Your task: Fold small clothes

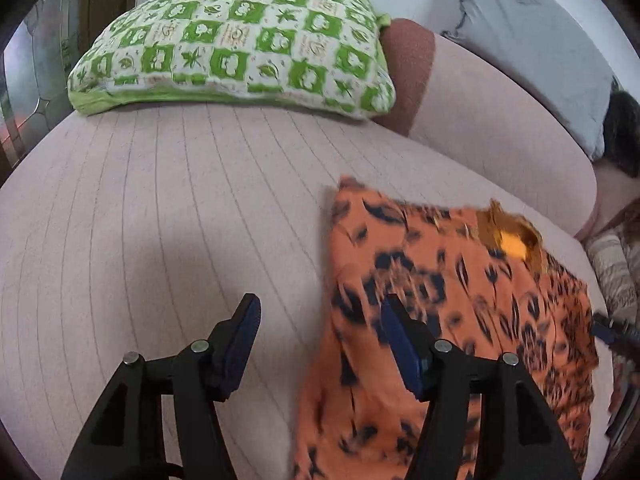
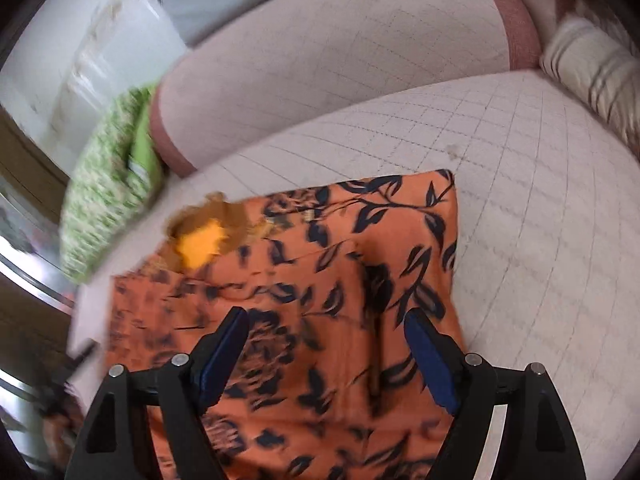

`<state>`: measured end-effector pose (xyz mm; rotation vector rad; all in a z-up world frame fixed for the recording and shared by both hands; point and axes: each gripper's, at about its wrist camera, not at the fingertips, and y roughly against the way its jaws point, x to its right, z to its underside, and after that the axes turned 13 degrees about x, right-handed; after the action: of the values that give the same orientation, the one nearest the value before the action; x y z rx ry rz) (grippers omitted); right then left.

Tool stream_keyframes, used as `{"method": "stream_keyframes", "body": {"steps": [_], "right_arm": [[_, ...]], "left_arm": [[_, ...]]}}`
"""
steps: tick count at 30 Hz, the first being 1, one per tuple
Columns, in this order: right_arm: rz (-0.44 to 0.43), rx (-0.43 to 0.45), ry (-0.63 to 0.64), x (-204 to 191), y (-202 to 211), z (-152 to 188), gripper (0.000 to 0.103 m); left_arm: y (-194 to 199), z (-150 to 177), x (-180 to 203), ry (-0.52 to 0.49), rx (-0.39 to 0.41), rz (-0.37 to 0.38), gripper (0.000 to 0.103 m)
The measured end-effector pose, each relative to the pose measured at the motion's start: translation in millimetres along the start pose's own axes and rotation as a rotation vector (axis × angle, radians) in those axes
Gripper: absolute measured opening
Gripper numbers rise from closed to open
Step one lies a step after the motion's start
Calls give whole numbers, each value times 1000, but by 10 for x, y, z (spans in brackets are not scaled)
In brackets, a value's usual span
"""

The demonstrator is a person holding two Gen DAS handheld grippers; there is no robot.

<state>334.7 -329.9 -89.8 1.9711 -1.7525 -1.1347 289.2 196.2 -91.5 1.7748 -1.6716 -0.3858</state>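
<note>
Left wrist view puts the left gripper (image 1: 320, 316) low over the pinkish quilted sofa seat (image 1: 160, 200), its blue-padded jaws spread with nothing between them; the right finger overlaps the left edge of the orange garment with dark leaf print (image 1: 460, 280), while the left finger stands over bare cushion. Whether that finger touches the cloth I cannot tell. Farther back a green-and-white checked pillow (image 1: 240, 40) lies at the seat's far end, and a grey cushion (image 1: 540, 40) leans above the backrest.

Right wrist view has the right gripper (image 2: 326, 330) hanging above the same garment (image 2: 340, 260), jaws wide apart and empty. The garment lies spread flat on the seat, its neck opening showing a yellow lining (image 2: 200, 242) toward the blurred green pillow (image 2: 108, 200). A striped cushion (image 2: 592, 72) sits at the far right
</note>
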Motion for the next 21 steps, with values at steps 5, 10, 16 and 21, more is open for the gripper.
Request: {"method": "stream_keyframes", "body": {"steps": [5, 10, 16, 21], "right_arm": [[32, -14, 44, -39, -131, 54, 82], [2, -51, 69, -112, -284, 6, 14], [51, 96, 179, -378, 45, -107, 6], [103, -61, 102, -64, -388, 173, 13]], "left_arm": [[-472, -75, 149, -21, -99, 29, 64], [-600, -44, 228, -77, -124, 52, 7], [-246, -161, 266, -156, 82, -62, 0], [-472, 39, 24, -94, -28, -94, 0]]}}
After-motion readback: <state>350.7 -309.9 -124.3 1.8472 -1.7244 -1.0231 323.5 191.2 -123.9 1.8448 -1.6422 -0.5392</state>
